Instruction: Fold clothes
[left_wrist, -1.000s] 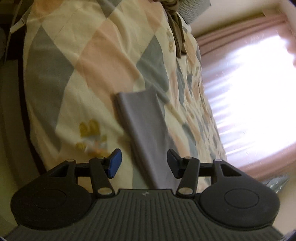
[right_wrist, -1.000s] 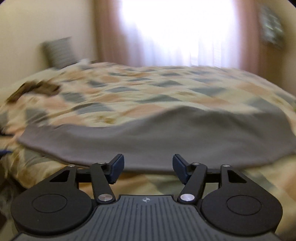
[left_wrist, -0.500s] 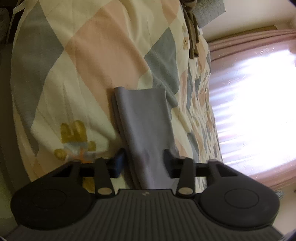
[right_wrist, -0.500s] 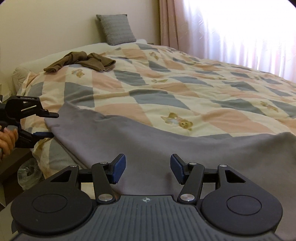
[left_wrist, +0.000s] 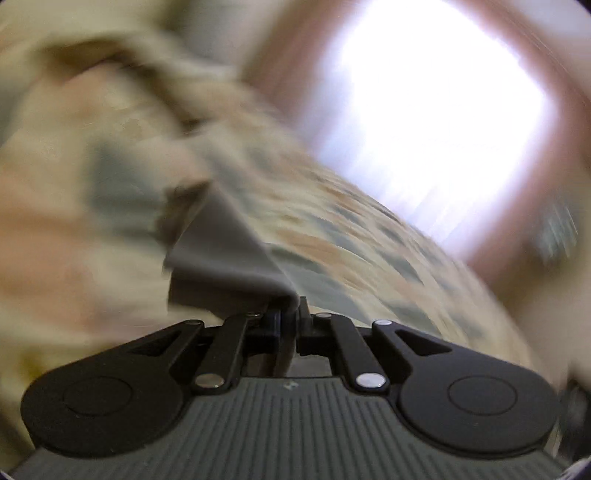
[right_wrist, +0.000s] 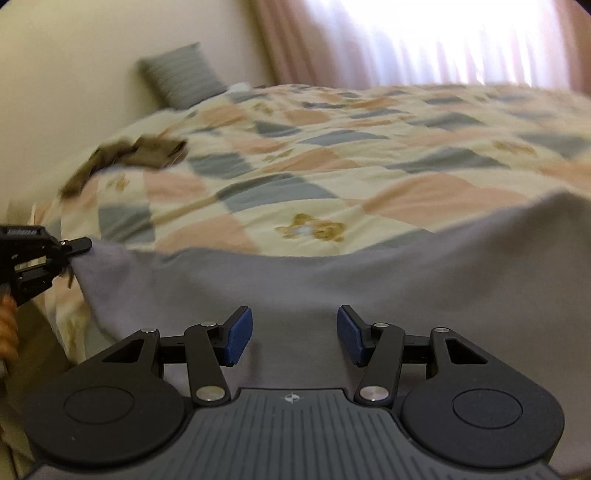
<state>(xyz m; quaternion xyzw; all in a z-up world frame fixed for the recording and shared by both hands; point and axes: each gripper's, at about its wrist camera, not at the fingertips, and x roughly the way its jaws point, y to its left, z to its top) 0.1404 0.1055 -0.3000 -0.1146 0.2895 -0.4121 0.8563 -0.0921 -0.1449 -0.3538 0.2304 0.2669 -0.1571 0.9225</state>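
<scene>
Spread along the near edge of a bed: a grey garment (right_wrist: 332, 288), lying over a patchwork quilt (right_wrist: 332, 155) of cream, pink and grey-blue diamonds with small bear prints. Further back, near the far left corner of the quilt, a crumpled brown garment (right_wrist: 125, 155), well apart from the grey one. Behind it, a grey striped cushion (right_wrist: 181, 75) leaning on the cream wall. Along the back, pink curtains (right_wrist: 288, 40) beside a bright window.

At the far left of the right wrist view, left gripper (right_wrist: 75, 249) pinching the grey garment's corner, cloth drawn up into a taut point there; part of a hand (right_wrist: 7, 328) behind it. Same grip in the blurred left wrist view (left_wrist: 290, 314): jaws pressed together on a fold of grey cloth.

Right gripper (right_wrist: 294, 334) over the garment's near hem, blue pads (right_wrist: 239, 334) spread and closing slowly, cloth beneath but not pinched.

Broad bare quilt beyond the garment; bed edge dropping away at lower left.
</scene>
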